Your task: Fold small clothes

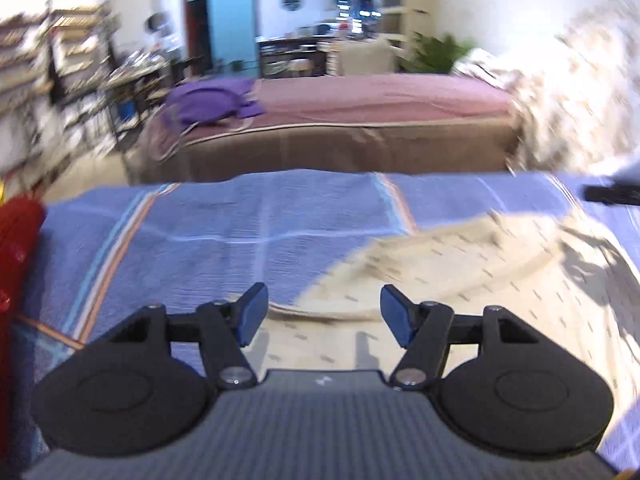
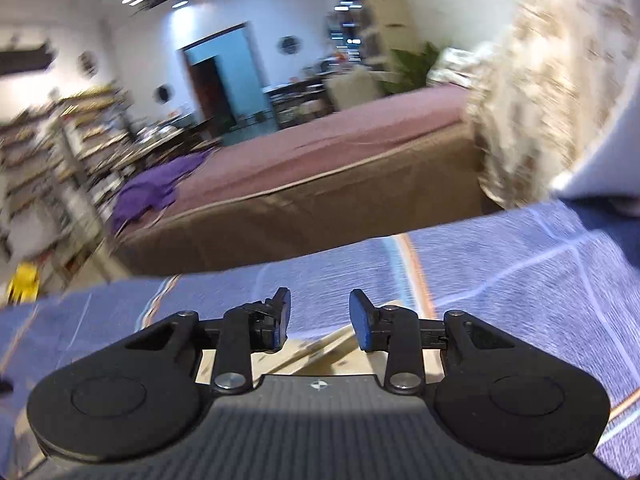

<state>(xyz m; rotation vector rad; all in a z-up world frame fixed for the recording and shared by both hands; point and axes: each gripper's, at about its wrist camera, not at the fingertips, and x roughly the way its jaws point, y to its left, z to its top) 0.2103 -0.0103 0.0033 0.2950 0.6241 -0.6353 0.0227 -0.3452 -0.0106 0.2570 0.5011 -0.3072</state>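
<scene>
While both views blur, left tongs [image 1: 324,314] hover level, spread wide, empty, over the beige patterned garment [image 1: 460,300] on the blue striped cloth [image 1: 240,232]. Right tongs [image 2: 320,320] likewise parted above the garment's near edge.

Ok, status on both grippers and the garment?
Left gripper open, empty. Right gripper open, empty. Beige garment flat on blue bedspread, unheld. Nothing in the way.

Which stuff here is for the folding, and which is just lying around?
For the folding:
- beige patterned garment
- left gripper, open above the garment
- right gripper, open
- blue striped cloth underneath

Just lying about:
- purple clothing on the far bed
- red thing, too blurred to name
- potted plant
- shelves
</scene>
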